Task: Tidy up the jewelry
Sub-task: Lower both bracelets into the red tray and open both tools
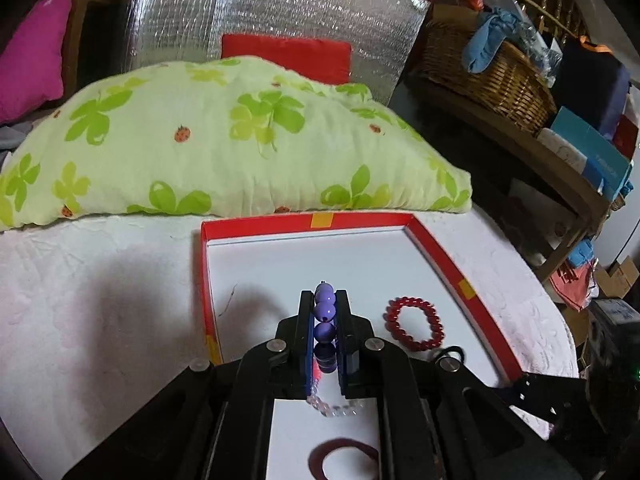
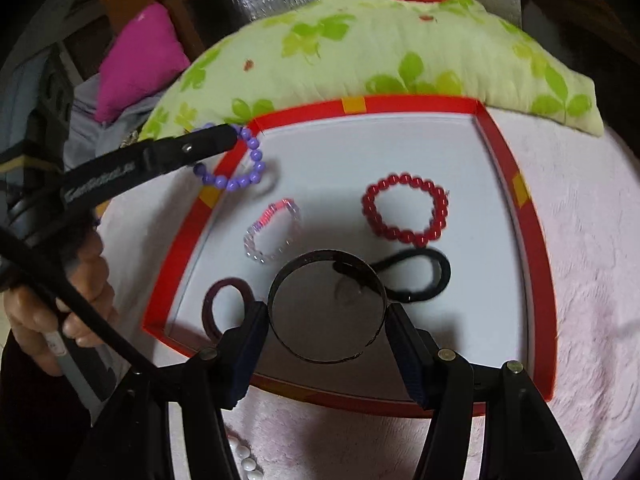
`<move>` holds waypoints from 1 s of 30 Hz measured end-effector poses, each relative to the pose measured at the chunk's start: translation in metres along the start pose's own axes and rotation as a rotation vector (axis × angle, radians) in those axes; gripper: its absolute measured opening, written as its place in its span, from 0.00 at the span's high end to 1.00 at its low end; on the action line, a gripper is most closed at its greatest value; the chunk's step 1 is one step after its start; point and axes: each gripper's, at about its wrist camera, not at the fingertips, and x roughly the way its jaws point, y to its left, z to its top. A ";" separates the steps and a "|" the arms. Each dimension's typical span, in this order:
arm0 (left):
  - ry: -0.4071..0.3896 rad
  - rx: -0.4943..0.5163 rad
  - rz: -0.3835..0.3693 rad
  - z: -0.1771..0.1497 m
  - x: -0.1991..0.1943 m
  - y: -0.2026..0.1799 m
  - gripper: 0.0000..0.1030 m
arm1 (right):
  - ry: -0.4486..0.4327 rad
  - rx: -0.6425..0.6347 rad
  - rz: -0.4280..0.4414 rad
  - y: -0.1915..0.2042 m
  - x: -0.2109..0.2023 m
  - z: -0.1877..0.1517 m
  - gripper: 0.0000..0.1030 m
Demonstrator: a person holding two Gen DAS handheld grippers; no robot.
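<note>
left gripper (image 1: 325,320): clamping the purple bead bracelet (image 2: 244,160) edge-on, dangling at the tray's upper left in the right wrist view

right gripper (image 2: 326,320): squeezing a dark bangle (image 2: 326,306) by its sides, low centre of frame

tray (image 2: 496,136): red rim, already holding the red bead bracelet (image 2: 404,214), clear bead bracelet (image 2: 272,232), black hair tie (image 2: 416,276)

risk, imo: that bangle is sitting over the hair tie, so dropping it there is probably tangling things; purple loop could be snagging the rim too
</note>
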 end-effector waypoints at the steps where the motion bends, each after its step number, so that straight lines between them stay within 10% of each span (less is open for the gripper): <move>1: 0.008 -0.001 0.005 0.001 0.004 0.001 0.91 | 0.001 -0.002 0.000 0.000 0.000 -0.001 0.39; 30: 0.004 0.135 0.173 -0.035 -0.052 -0.030 0.38 | -0.143 0.211 0.002 -0.053 -0.056 0.001 0.34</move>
